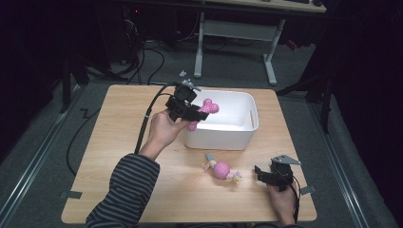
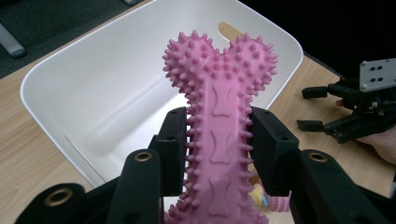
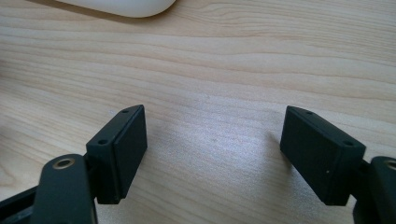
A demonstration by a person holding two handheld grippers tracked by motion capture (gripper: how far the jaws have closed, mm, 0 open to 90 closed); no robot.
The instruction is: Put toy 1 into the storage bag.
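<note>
Our left tongs [image 2: 219, 154] clamp the shaft of the pink spiky bone toy [image 2: 218, 107], holding it over the near-left rim of the white bin [image 2: 70, 79]; released here, it could catch that rim and tumble onto the desk [image 1: 119, 156]. Our right tongs [image 3: 212, 154] rest wide open and empty near the second pink toy [image 1: 221, 170], which they could nudge away.

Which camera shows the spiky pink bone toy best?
The left gripper view: the bone is close up between the left gripper jaws, with its spikes and small bone shapes clear. The high view shows it small over the white bin. The right gripper view looks at the table.
</note>
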